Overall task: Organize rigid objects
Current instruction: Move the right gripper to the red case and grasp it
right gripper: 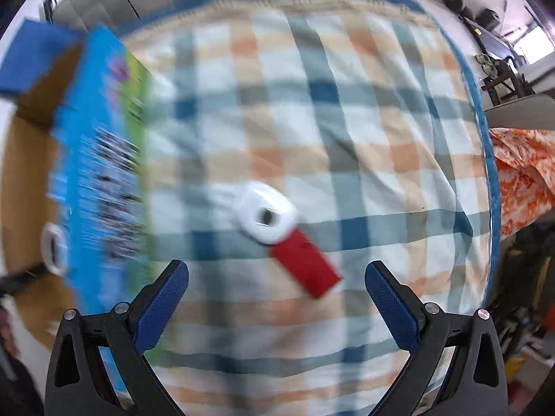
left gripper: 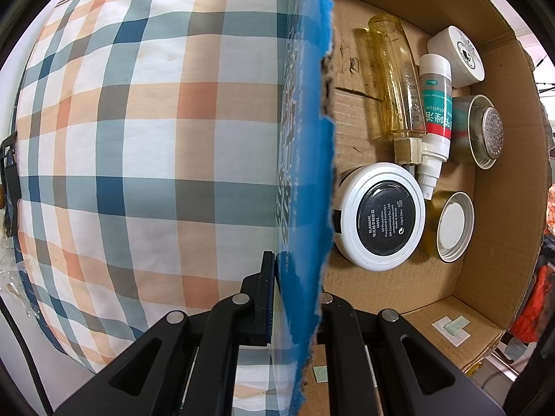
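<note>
The cardboard box (left gripper: 499, 180) sits on the checked cloth (left gripper: 138, 159), which spreads out to the left of its wall. Inside the box, the glass bottle (left gripper: 395, 79) lies beside the pump bottle (left gripper: 435, 111), touching it. Right of them rests the metal cup (left gripper: 480, 131), the jar (left gripper: 458, 55) behind it. Nearer, the compact (left gripper: 381, 216) lies just left of the cap (left gripper: 451, 227).

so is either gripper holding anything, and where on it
The left gripper is clamped on the torn top edge of the cardboard box's blue wall. The right gripper is open and holds nothing.
</note>
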Demonstrator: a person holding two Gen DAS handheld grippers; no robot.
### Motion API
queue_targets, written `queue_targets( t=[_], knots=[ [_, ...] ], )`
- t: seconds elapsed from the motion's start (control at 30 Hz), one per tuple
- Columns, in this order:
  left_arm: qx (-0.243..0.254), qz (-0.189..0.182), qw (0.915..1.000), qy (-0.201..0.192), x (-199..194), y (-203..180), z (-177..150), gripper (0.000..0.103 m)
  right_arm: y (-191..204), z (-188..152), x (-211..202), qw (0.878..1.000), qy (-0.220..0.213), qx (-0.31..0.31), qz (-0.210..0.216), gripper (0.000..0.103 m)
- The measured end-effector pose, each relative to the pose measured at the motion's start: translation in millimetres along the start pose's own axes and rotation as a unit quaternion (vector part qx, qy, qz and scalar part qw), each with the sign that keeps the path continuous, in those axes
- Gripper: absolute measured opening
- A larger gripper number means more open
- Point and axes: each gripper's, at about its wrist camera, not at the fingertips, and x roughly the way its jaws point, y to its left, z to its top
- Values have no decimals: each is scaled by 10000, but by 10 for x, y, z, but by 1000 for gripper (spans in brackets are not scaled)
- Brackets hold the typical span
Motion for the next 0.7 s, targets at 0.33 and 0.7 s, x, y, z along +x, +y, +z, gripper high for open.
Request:
queue_targets(
  t=[0.33,0.7],
  knots=[
    [-29,-6,10000,-6,-3,5,-18,6,-329,-75,606,9954,569,713,301,45],
    [-33,3,10000,4,5,0,-38,6,-691,-179,552,9715,697,2068,930,57]
  ],
)
